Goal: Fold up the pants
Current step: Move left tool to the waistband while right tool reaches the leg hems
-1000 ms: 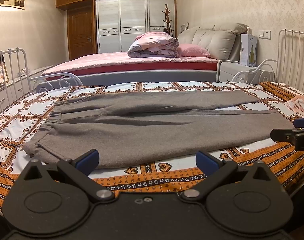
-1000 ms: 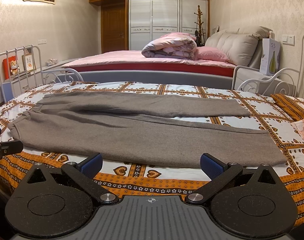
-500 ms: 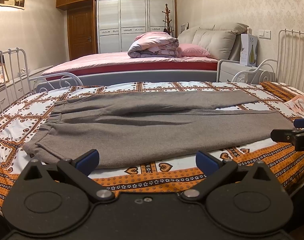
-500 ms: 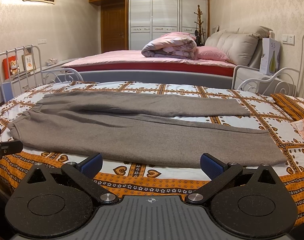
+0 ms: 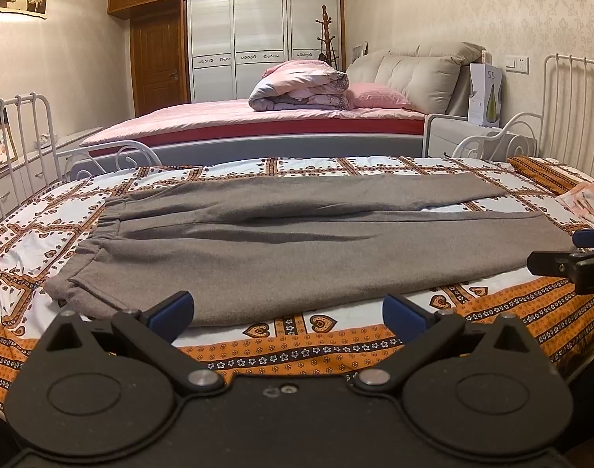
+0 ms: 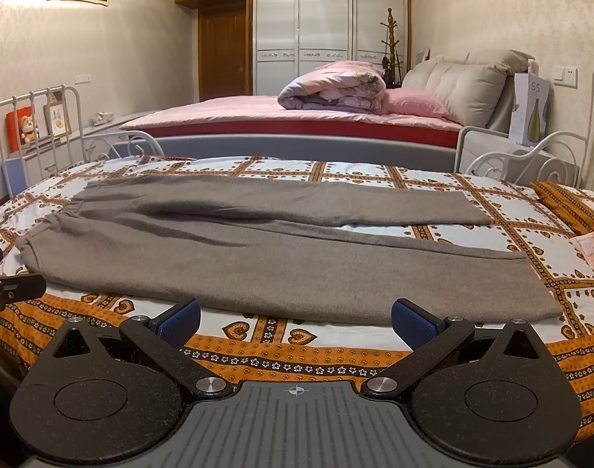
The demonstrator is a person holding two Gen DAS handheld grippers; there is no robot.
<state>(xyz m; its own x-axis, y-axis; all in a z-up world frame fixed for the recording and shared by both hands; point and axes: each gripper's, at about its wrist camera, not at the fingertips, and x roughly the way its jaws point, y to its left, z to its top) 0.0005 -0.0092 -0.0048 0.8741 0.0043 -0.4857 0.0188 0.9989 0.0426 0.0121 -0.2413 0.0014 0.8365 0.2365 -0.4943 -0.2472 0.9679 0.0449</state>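
**Both grippers poised at the bed edge, pants not yet touched**

The left gripper point(image 5: 288, 312) hung with its blue-padded jaws spread wide and nothing between them, and the right gripper point(image 6: 295, 318) stood the same way, wide and empty. Just ahead of both lay the grey woollen pants point(image 5: 297, 249), flat on the orange-and-white patterned bedspread point(image 5: 304, 355), waistband off to the left of the grippers and leg ends off to the right. The two legs lay slightly parted, the nearer one directly ahead of the pads. Holding one gripper toward each end probably readied them to take the near edge and carry that leg over the far one. In the left view the right gripper showed at the far right, close by the hem. Beyond the pants stood a white metal bed rail point(image 6: 531, 156) and a pink-covered bed point(image 6: 297, 117) carrying a rolled pink quilt point(image 6: 336, 89). Far right, a pale folded cloth point(image 5: 587, 202) lay apart from the legs; nothing blocked the reach
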